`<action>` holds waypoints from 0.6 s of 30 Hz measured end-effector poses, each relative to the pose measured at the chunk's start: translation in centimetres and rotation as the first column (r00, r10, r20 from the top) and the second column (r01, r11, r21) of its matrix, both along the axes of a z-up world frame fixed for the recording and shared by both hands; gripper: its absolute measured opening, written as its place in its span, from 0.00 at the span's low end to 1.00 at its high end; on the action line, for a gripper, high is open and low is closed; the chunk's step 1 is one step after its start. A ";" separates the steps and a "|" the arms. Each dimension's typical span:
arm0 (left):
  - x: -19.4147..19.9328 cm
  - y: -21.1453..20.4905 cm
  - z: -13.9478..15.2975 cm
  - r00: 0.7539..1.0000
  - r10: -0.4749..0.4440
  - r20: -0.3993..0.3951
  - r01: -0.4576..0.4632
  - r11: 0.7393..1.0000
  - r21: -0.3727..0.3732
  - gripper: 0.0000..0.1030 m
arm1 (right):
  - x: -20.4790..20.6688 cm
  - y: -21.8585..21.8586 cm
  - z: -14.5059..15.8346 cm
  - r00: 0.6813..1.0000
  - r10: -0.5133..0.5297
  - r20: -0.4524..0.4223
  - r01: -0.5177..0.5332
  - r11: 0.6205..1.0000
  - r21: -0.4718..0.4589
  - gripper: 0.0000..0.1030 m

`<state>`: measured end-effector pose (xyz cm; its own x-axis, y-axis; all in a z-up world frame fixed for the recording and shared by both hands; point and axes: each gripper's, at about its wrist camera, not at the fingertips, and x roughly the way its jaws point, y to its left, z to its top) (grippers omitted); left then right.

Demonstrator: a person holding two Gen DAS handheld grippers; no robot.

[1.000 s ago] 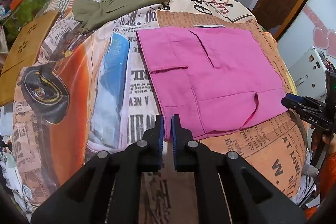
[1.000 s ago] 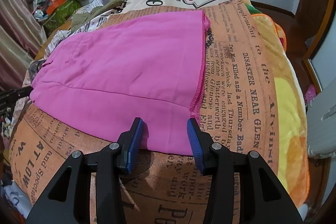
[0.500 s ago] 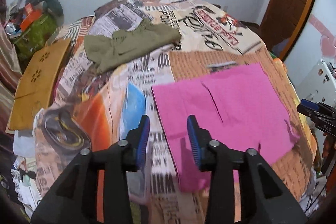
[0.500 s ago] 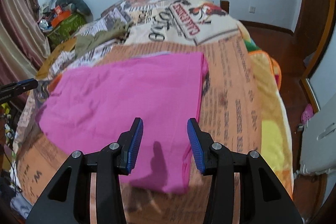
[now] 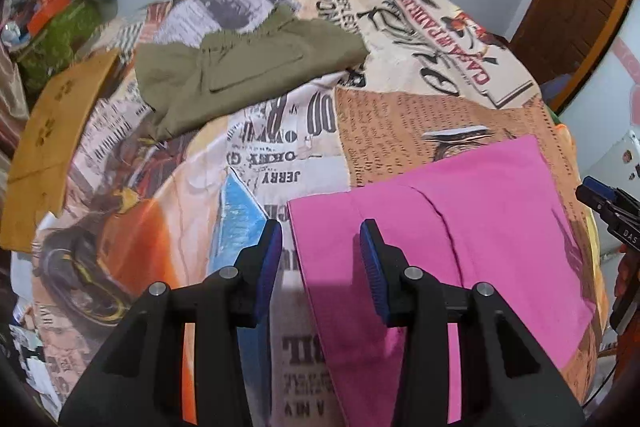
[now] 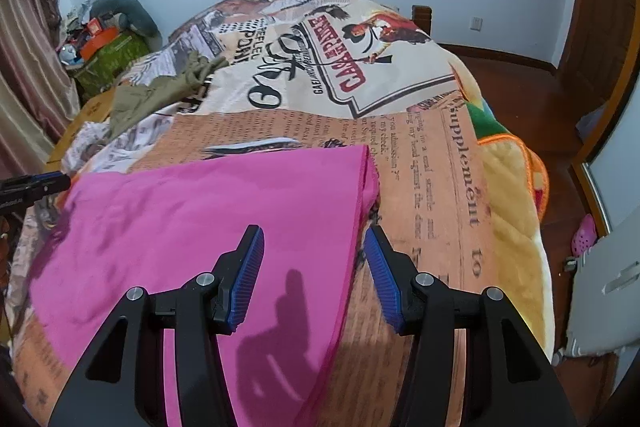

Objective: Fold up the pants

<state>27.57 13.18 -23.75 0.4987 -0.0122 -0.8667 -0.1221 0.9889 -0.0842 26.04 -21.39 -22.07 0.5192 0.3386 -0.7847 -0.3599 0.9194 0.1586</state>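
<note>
— So where are the folded bright pink cotton pants [image 5: 460, 227] lying?

— Flat on the bed under its newspaper-print bedspread [image 5: 280, 155]. From the left wrist camera they fill the lower right of the frame; from the right wrist camera [image 6: 208, 227] they take the lower left and centre.

— And the left claw [image 5: 320, 255]?

— Spread, nothing between its blue pads. It hangs above the pants' left edge at the bottom centre of the frame, one pad over the bedspread, the other over pink cloth, with its shadow on the fabric just below.

— The right claw [image 6: 314, 267]?

— Its jaws are opening, also with nothing pinched. It hovers over the pants' right edge at the bottom centre of its own frame, the left pad over pink fabric and the right pad over the brown printed bedspread. Its shadow falls on the pants.

— Anything else on the bed?

— A crumpled olive-green garment [image 5: 248, 67], well apart from the pants, in the upper left of the left view. The right claw's tip [image 5: 604, 199] pokes in at that view's right edge, just beside the pants.
</note>
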 end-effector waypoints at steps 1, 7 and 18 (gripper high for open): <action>0.5 0.2 -0.5 1.000 0.006 -0.011 -0.006 1.000 -0.009 0.39 | 0.7 0.0 -0.4 1.000 -0.002 -0.001 0.002 1.000 -0.004 0.47; 1.5 0.2 -2.8 0.999 0.001 -0.049 -0.004 0.998 -0.067 0.39 | 4.9 -0.1 -2.4 1.000 -0.011 -0.026 0.011 1.000 -0.007 0.47; 1.2 -0.9 -2.8 0.999 -0.018 -0.029 0.015 0.997 -0.080 0.07 | 7.6 0.1 -5.6 0.996 -0.016 -0.089 0.022 0.998 0.061 0.29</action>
